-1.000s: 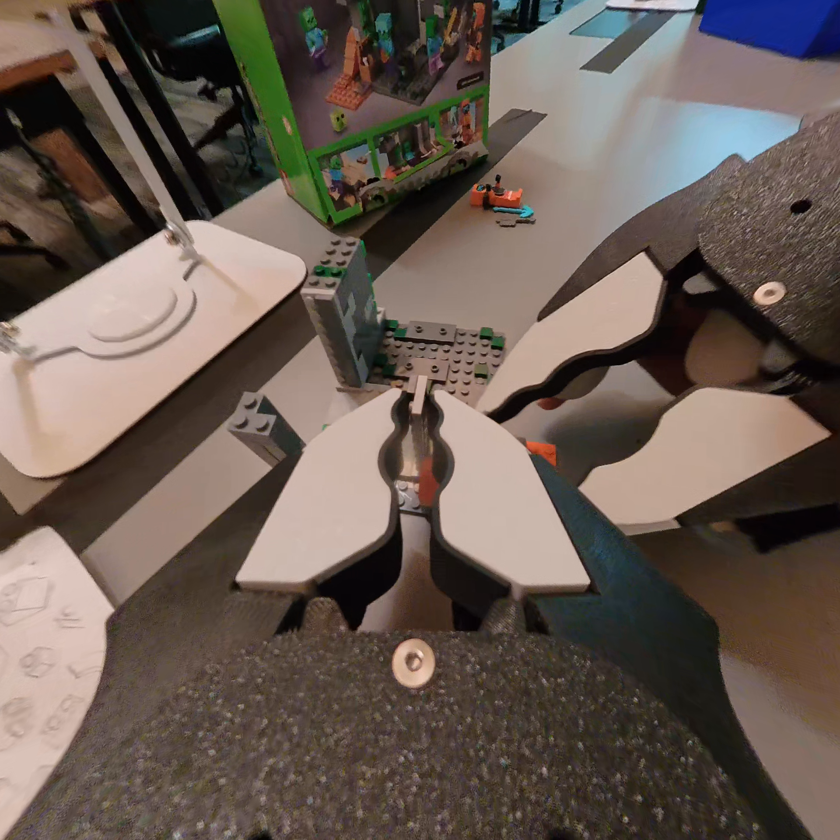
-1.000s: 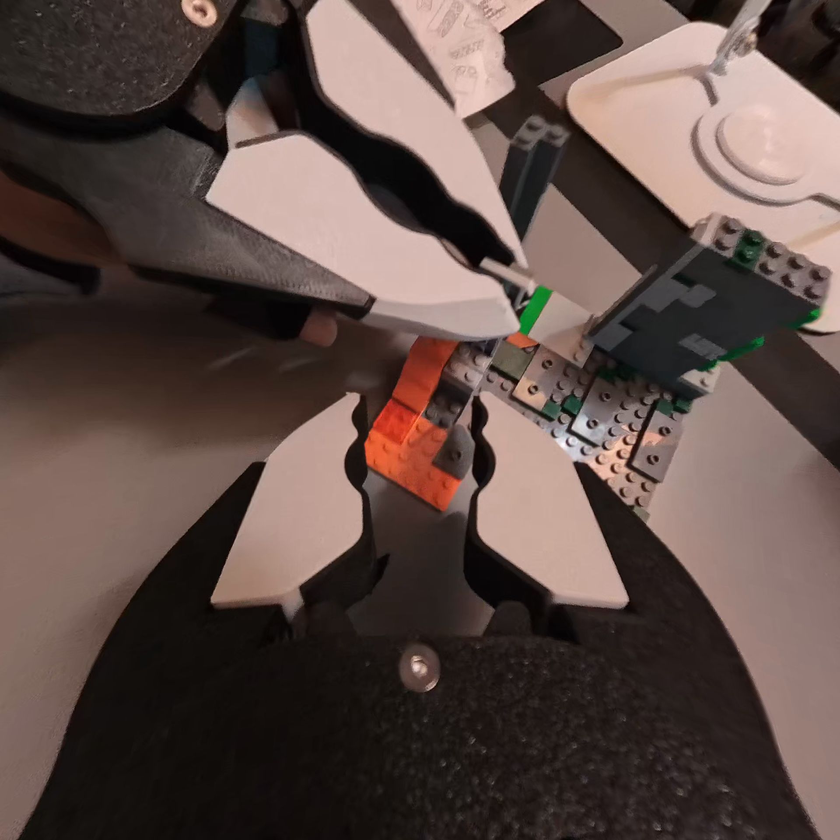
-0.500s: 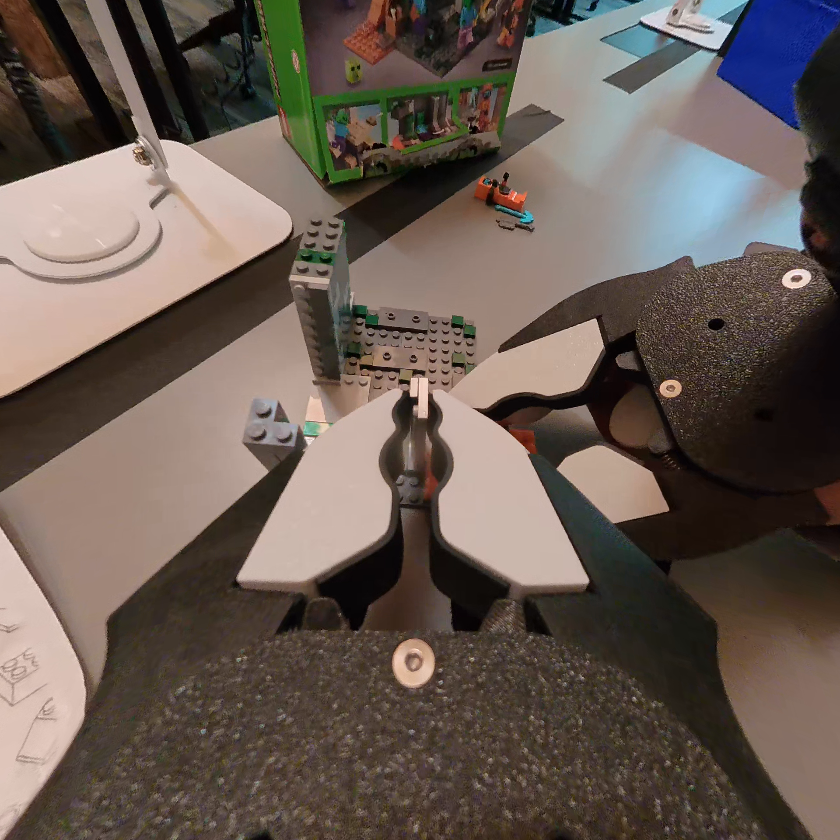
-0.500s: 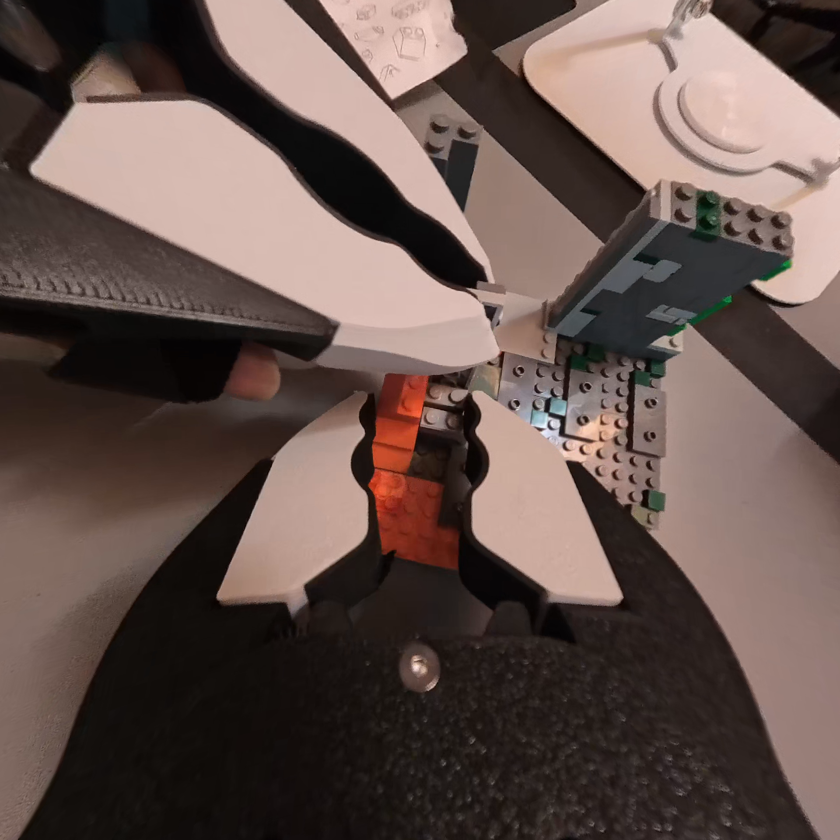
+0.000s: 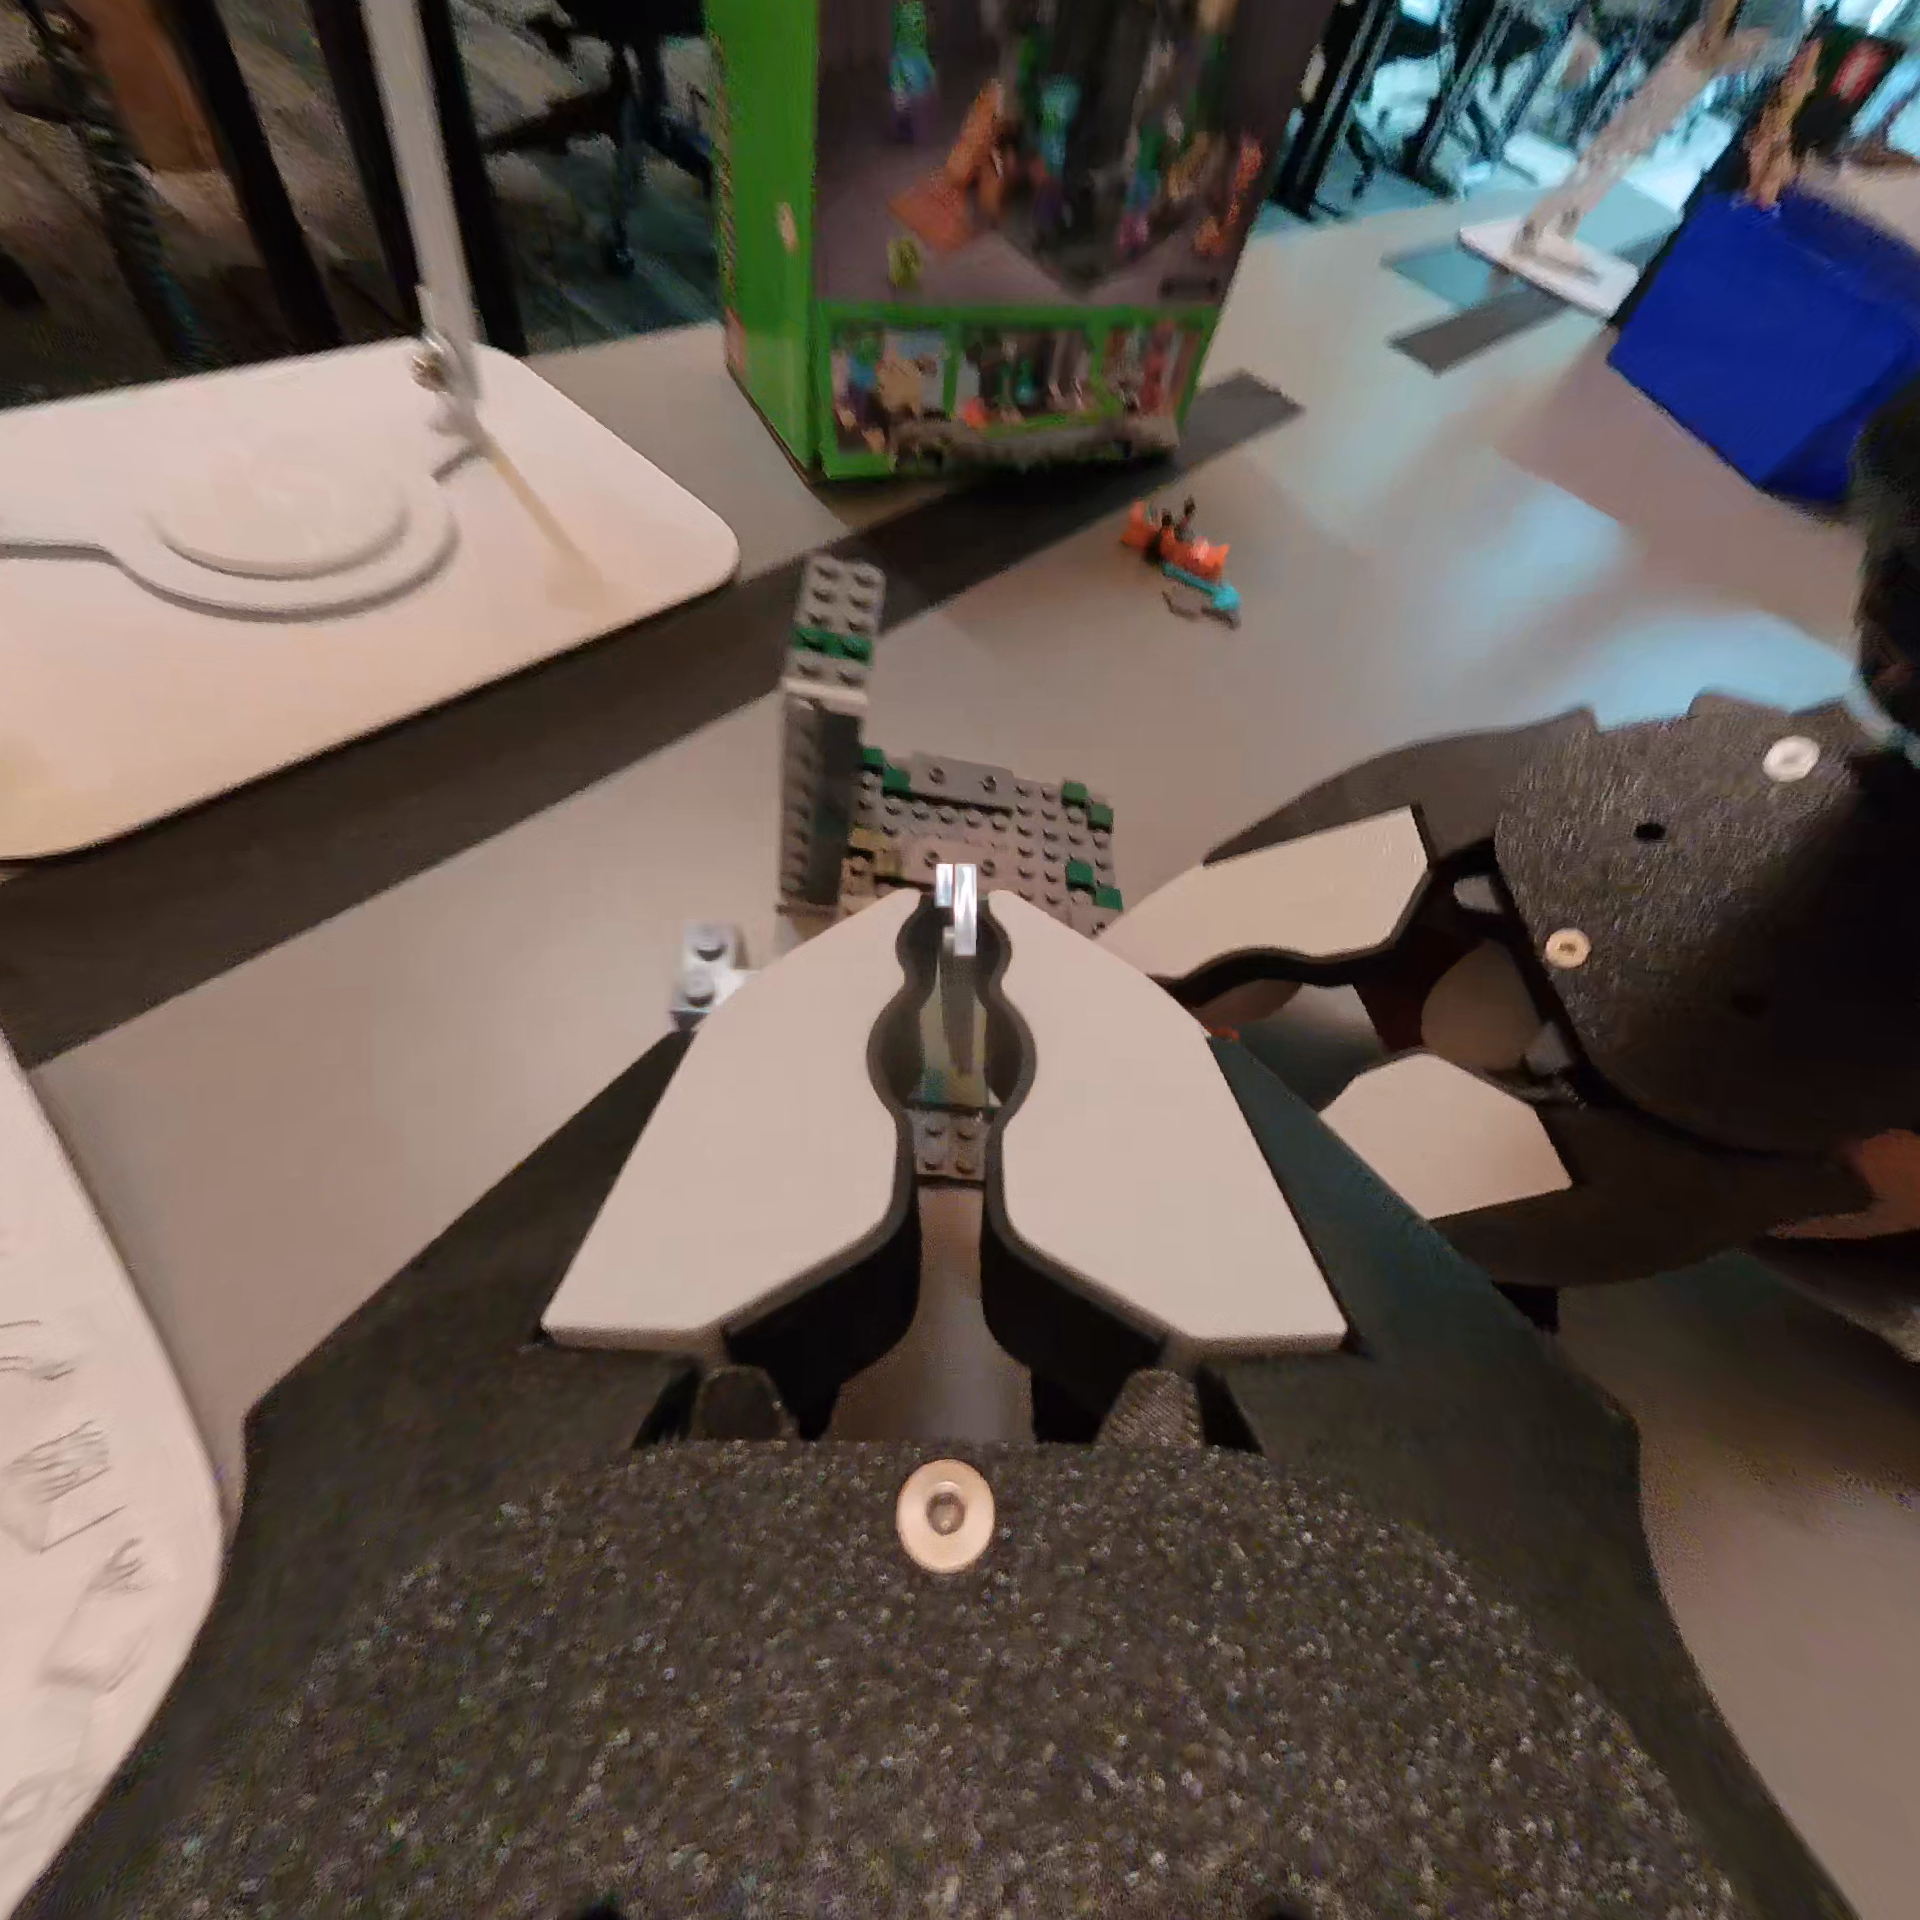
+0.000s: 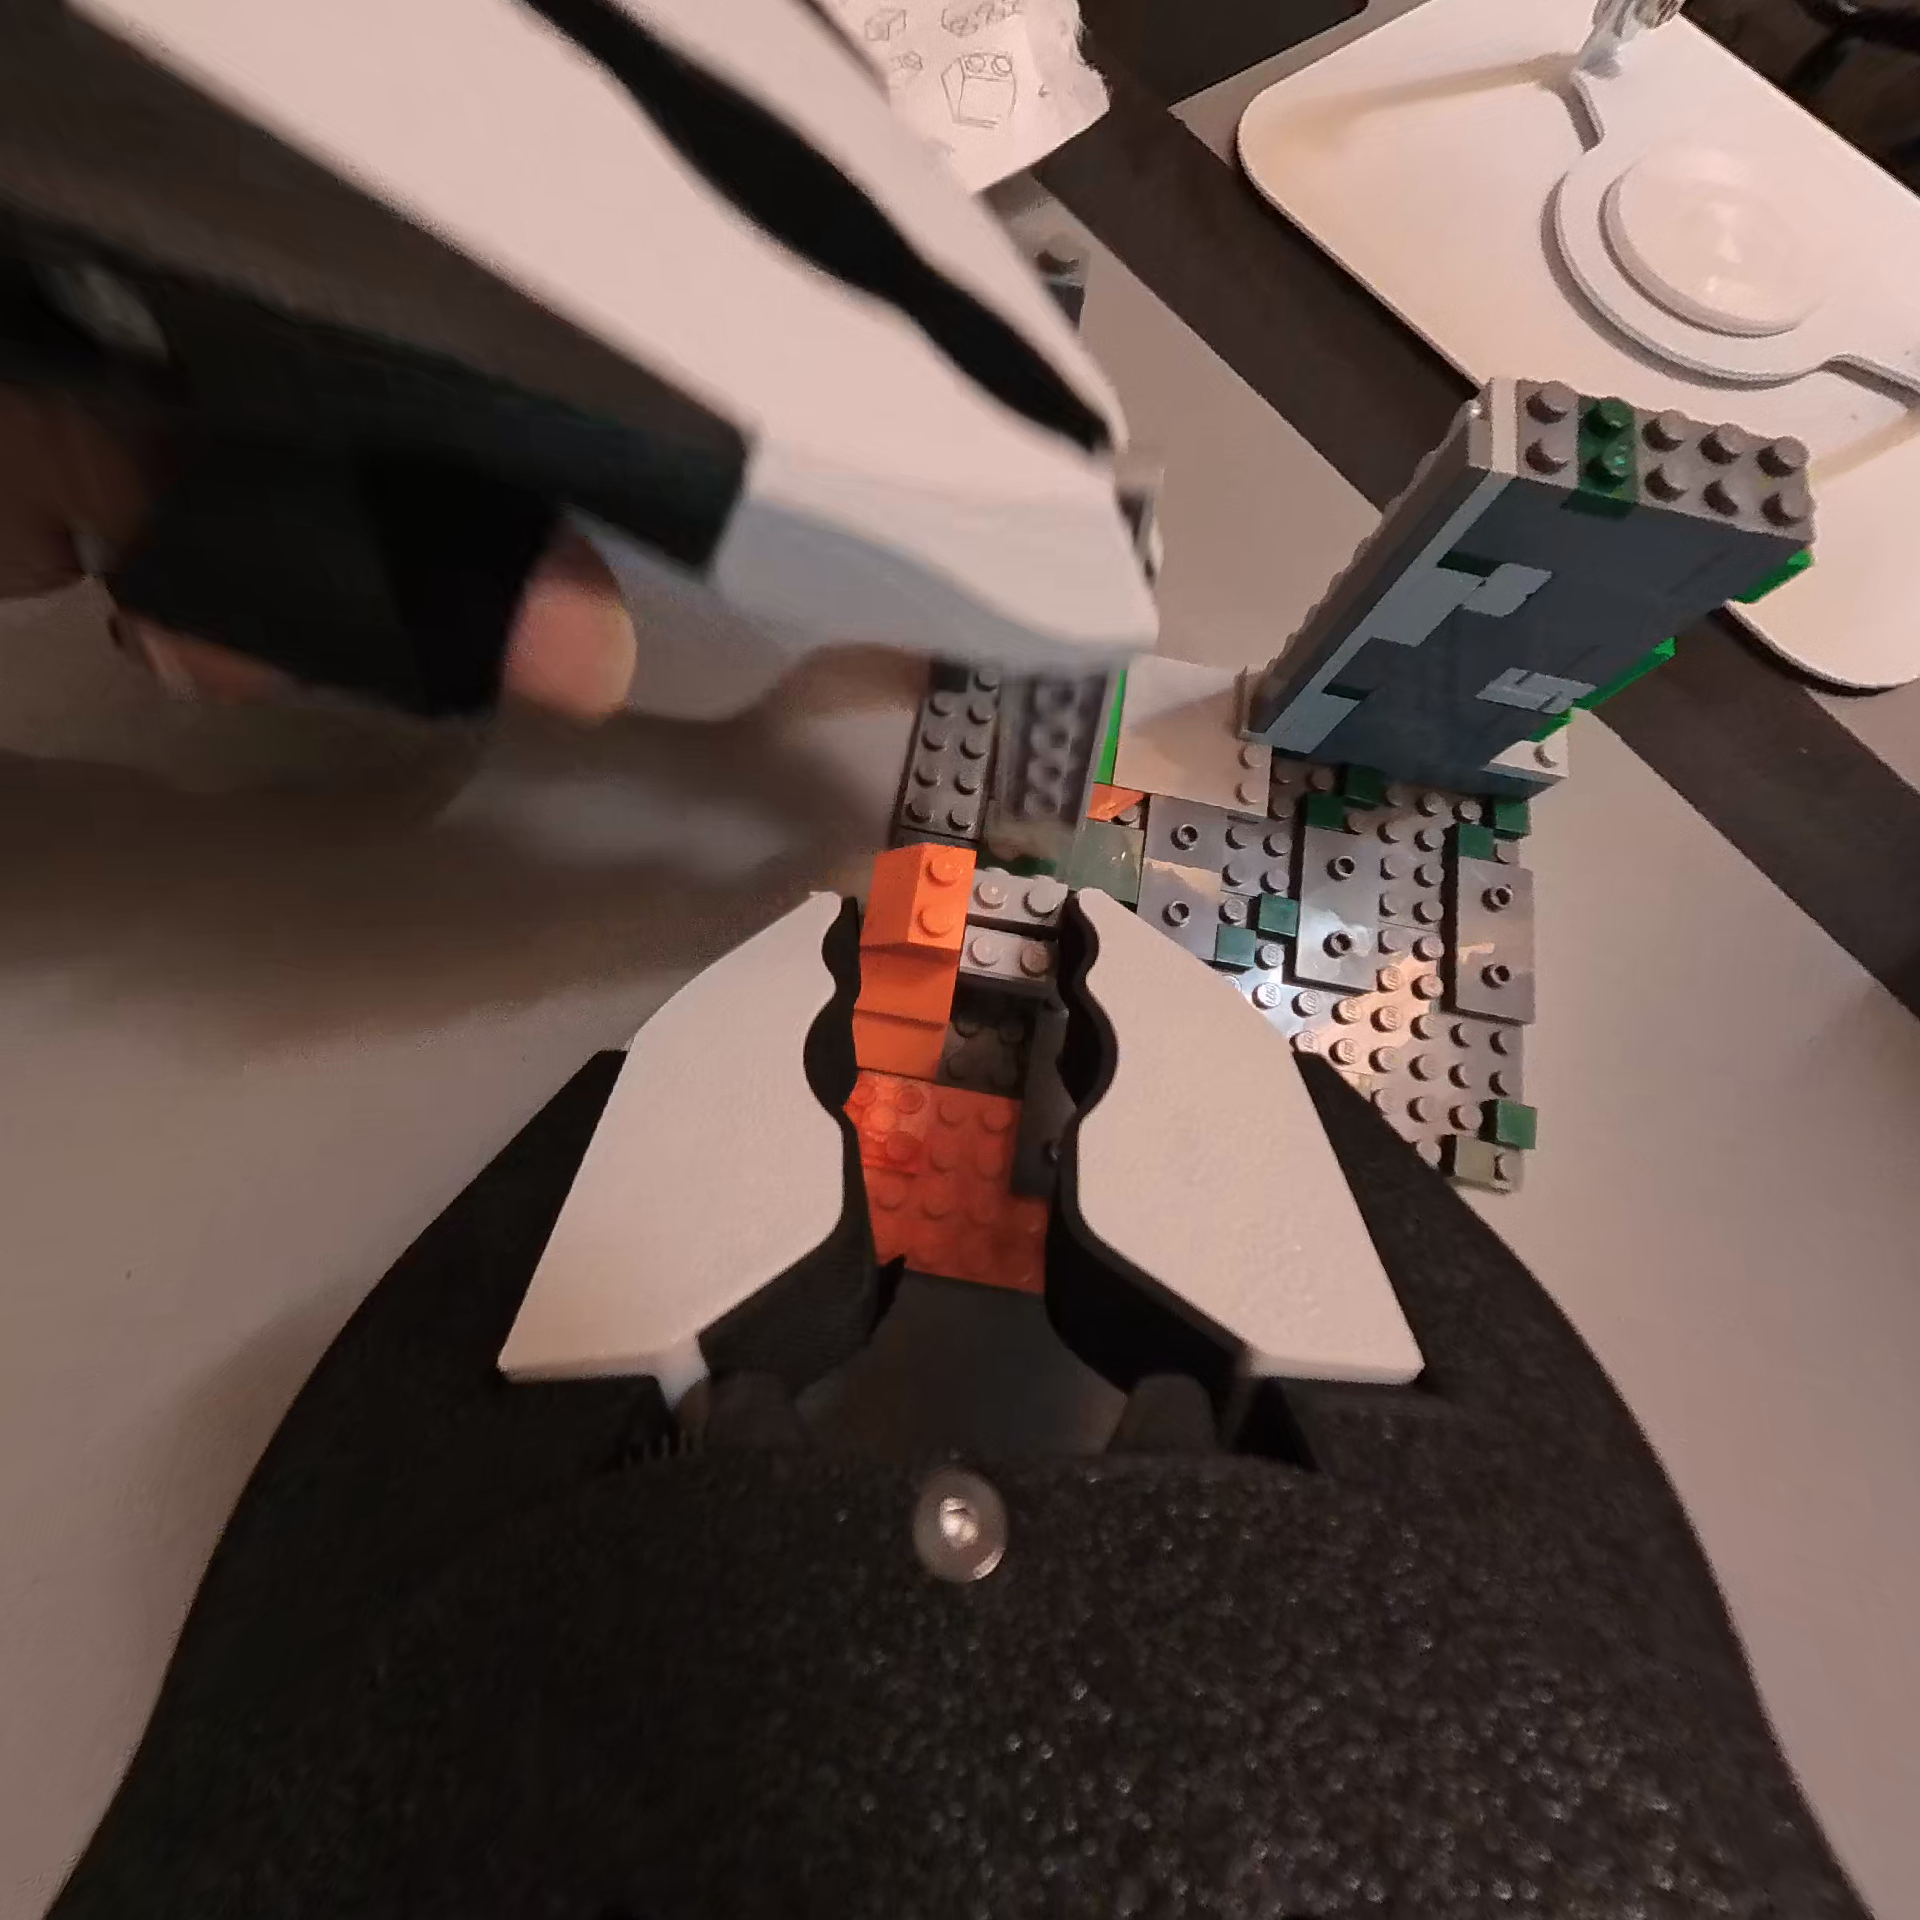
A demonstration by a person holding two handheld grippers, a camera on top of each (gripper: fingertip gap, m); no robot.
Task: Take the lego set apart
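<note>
Both grippers on the lego build.
Left gripper [image 5: 956, 914] pinched a thin plate [image 5: 957, 920]; right gripper [image 6: 961, 914] straddled the orange steps [image 6: 909, 977], directly ahead.

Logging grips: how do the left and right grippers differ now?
The left gripper is nearly shut on a thin pale piece; the right gripper stands wider, straddling the orange bricks. Left's view is blurred, right's sharp. Both have pale fingers and work the same build.
</note>
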